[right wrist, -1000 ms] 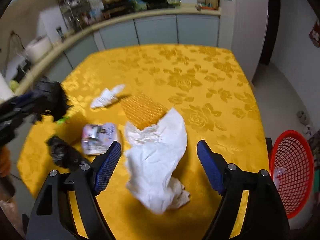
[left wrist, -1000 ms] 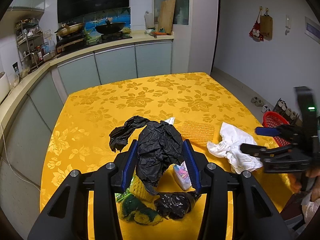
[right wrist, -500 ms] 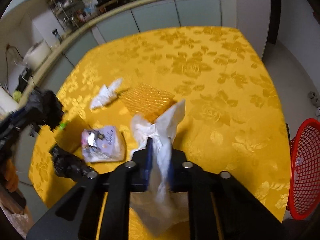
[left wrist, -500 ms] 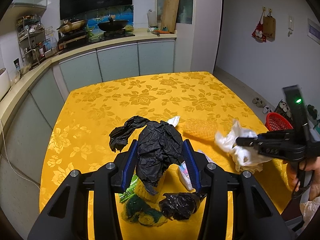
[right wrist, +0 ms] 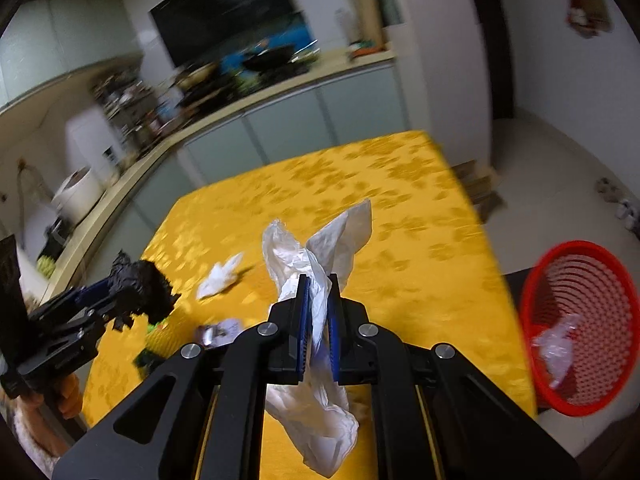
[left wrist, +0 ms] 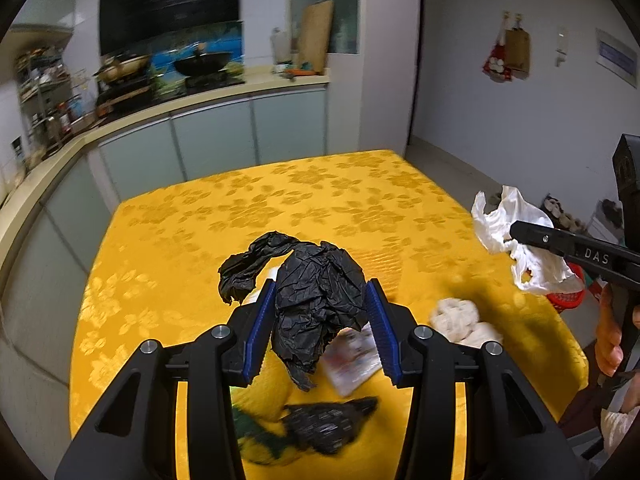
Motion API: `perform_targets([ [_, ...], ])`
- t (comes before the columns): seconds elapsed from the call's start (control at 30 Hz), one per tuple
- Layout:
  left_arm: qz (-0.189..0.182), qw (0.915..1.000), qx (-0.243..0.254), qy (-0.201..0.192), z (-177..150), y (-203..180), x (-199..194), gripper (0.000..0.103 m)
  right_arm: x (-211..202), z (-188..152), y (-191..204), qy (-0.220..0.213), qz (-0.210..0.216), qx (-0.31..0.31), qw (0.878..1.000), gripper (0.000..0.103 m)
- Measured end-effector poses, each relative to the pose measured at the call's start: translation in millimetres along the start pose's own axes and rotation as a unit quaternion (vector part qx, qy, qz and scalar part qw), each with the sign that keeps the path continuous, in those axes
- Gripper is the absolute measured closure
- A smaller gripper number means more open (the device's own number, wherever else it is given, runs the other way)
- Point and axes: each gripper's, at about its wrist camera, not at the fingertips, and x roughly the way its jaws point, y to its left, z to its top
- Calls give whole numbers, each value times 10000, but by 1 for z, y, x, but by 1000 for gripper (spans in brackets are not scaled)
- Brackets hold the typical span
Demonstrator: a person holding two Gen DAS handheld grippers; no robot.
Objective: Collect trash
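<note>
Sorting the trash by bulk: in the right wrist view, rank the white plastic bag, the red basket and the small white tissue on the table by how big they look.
1. White plastic bag, inflated by nearness to the camera.
2. Red basket, probably truly larger.
3. Small white tissue.

Crinkled matt black plastic bag (left wrist: 320, 300), glossy yellow tablecloth (left wrist: 280, 208) — red plastic-mesh basket (right wrist: 580, 332)

- The right gripper (right wrist: 318, 308) has its blue-padded fingers (right wrist: 303, 320) clamped on a crumpled white plastic bag (right wrist: 316, 264), which is clear of the yellow floral tablecloth (right wrist: 400, 240).
- Right of the fingers: a red mesh plastic basket (right wrist: 580, 332).
- Far left of them: the left gripper (right wrist: 120, 300), pinching a crumpled black plastic bag (right wrist: 140, 284).
</note>
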Motion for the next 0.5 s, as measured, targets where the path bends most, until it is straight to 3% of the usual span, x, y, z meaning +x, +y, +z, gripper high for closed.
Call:
perform_targets([
  [0.23,-757,9959,491,-111,22,-63,16,59,-41,-8,-55,-580,-866,692,9921,94],
  [0.5,-1762,9792,1004,53,46,-147,50,59,-79,-25,-122,-905,-1649,1480,9709,94],
])
